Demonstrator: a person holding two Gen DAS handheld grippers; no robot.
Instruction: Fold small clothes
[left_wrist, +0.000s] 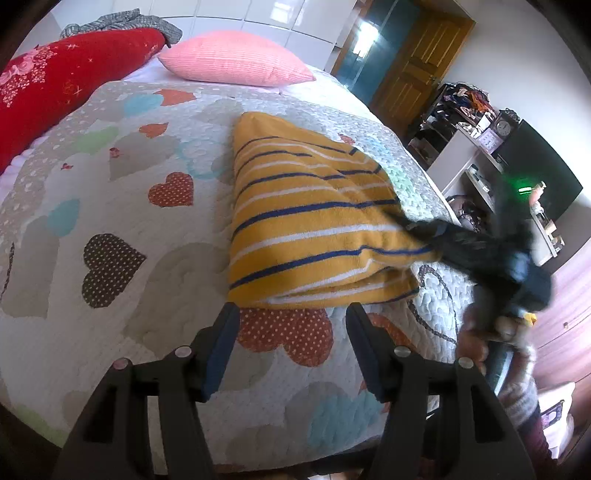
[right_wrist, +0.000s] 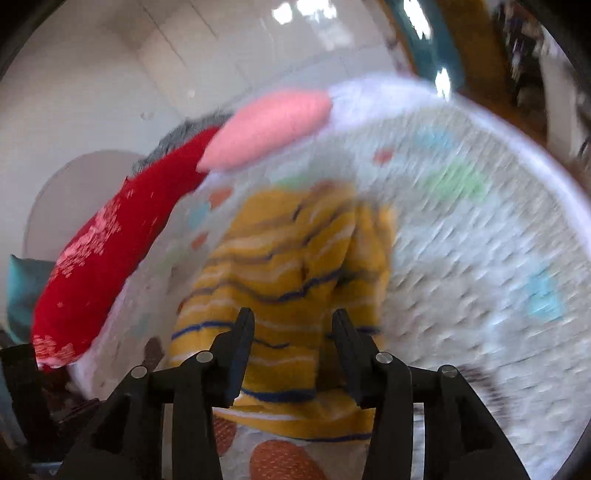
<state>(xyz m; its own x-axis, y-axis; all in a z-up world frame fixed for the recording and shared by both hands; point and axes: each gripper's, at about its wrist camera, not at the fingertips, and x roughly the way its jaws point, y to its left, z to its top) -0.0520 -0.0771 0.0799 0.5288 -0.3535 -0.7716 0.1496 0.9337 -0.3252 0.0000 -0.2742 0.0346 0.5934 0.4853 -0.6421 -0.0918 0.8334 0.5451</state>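
Note:
A yellow garment (left_wrist: 310, 221) with blue and white stripes lies folded on the heart-patterned quilt (left_wrist: 110, 206). My left gripper (left_wrist: 290, 314) is open and empty, just in front of the garment's near edge. In the left wrist view my right gripper (left_wrist: 417, 230) is a dark blur at the garment's right edge, where the cloth is pulled toward it. In the right wrist view, which is motion-blurred, the right gripper (right_wrist: 291, 317) has its fingers apart over the yellow garment (right_wrist: 295, 258).
A pink pillow (left_wrist: 236, 59) and a red pillow (left_wrist: 62, 81) lie at the head of the bed. Shelves (left_wrist: 469, 158), a clock and a wooden door (left_wrist: 413, 70) stand to the right of the bed. The quilt's front edge is near me.

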